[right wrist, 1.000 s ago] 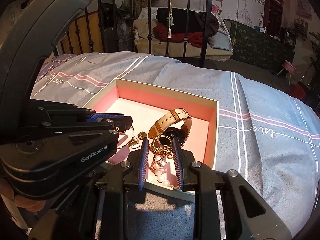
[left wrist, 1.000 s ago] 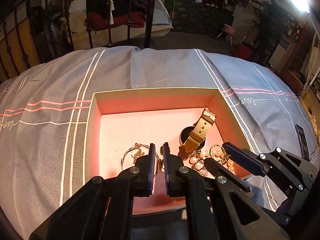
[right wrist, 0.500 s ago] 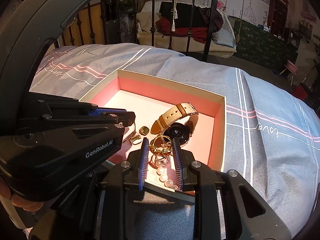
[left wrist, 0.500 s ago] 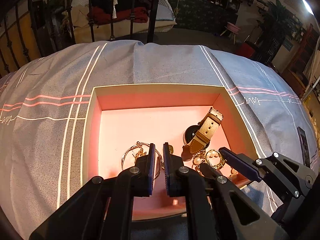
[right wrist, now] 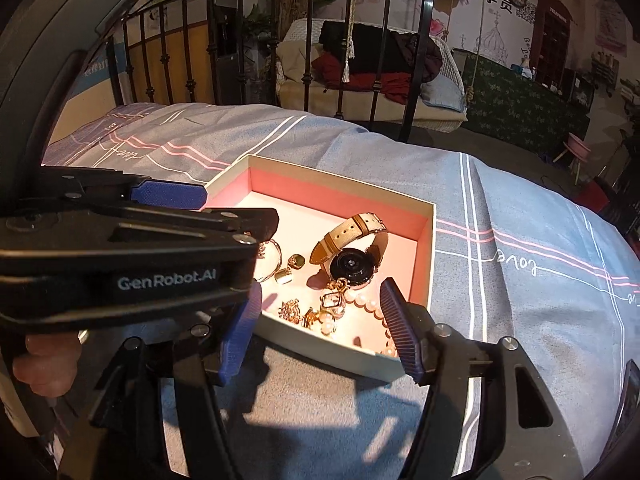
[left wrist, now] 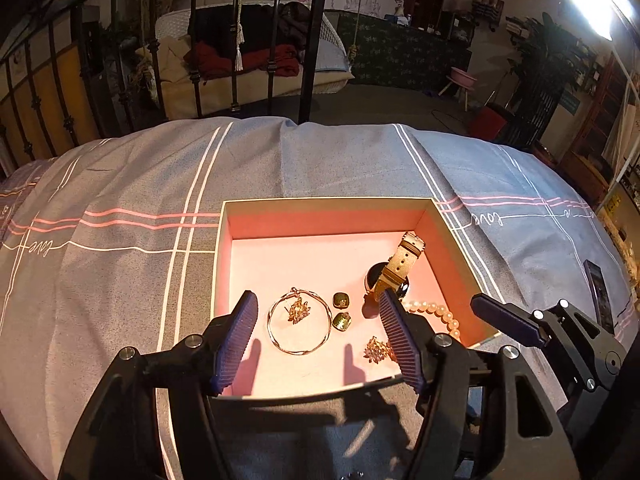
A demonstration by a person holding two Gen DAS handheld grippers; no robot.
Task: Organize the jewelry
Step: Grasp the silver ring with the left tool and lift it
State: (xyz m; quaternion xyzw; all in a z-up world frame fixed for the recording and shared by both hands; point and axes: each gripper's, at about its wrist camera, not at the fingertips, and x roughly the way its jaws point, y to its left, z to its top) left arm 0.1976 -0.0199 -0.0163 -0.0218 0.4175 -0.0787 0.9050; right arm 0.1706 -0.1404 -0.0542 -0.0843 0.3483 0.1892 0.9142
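A square box with a pink lining (left wrist: 326,205) (right wrist: 430,240) lies on the bed. In it are a gold bangle (left wrist: 299,326), two green earrings (left wrist: 341,311), a watch with a tan strap (left wrist: 394,270) (right wrist: 352,254), a pearl bracelet (left wrist: 434,312) (right wrist: 368,306) and small gold pieces (right wrist: 316,312). My left gripper (left wrist: 320,338) is open and empty above the box's near edge. My right gripper (right wrist: 320,326) is open and empty over the box's near right corner; it shows in the left wrist view (left wrist: 504,322).
The bed has a grey cover with white and pink stripes (left wrist: 160,208). A black iron bedframe (left wrist: 308,40) stands behind it. A dark phone (left wrist: 596,294) lies on the cover right of the box. The left gripper's body (right wrist: 120,252) fills the right wrist view's left side.
Both grippers have opened wide from nearly shut and pulled back from the box. The gold pieces and pearls now lie loose on the box floor.
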